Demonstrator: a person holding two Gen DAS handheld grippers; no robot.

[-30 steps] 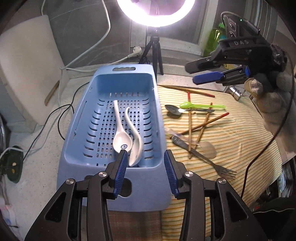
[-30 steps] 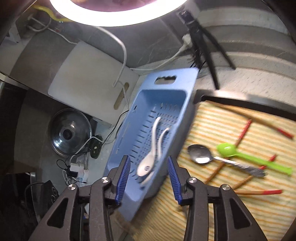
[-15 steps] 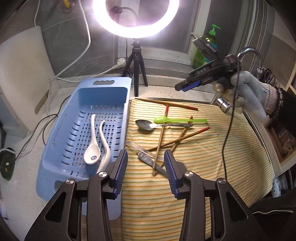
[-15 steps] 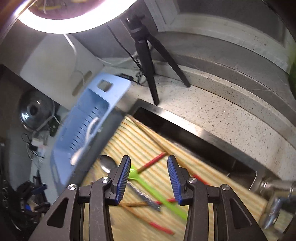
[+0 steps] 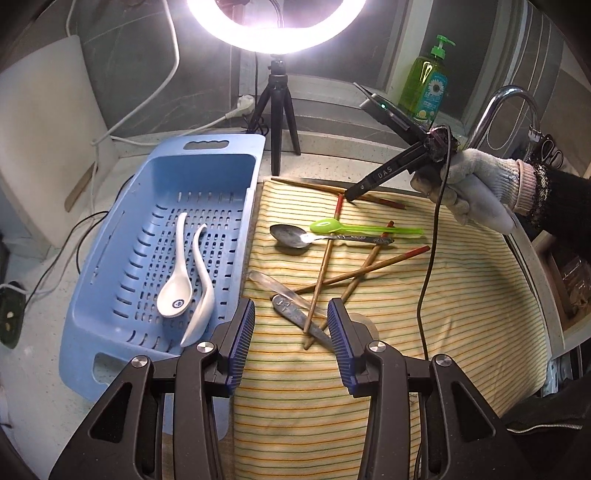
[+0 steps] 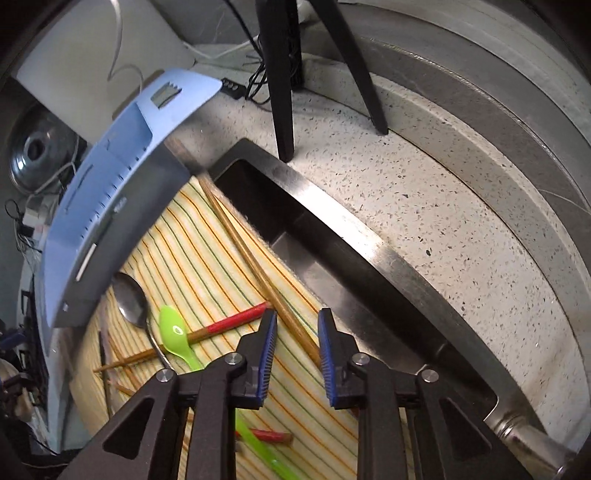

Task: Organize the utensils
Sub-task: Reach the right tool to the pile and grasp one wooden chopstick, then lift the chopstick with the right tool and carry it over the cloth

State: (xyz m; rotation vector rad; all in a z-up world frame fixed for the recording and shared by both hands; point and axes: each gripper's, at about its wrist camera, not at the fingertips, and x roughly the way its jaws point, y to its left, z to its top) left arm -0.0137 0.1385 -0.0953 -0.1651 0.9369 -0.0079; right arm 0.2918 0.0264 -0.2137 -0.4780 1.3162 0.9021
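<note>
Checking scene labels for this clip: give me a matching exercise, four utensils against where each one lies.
Things:
1. white ceramic spoons
2. green plastic spoon
3. metal spoon
4. far chopstick

Places:
A. running between the right gripper pads, along the cloth's edge by the sink
B. inside the blue basket
C. on the striped cloth, bowl nearest the basket
D. on the cloth, just beyond the metal spoon's handle

Pairs: 1-B, 2-D, 3-C, 4-A

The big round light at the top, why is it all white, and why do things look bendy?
Left wrist view: the ring light is so bright it washes out white; the fisheye lens bows the blue basket. Right wrist view: the counter edge curves the same way, and the green spoon is smeared lower down.
</note>
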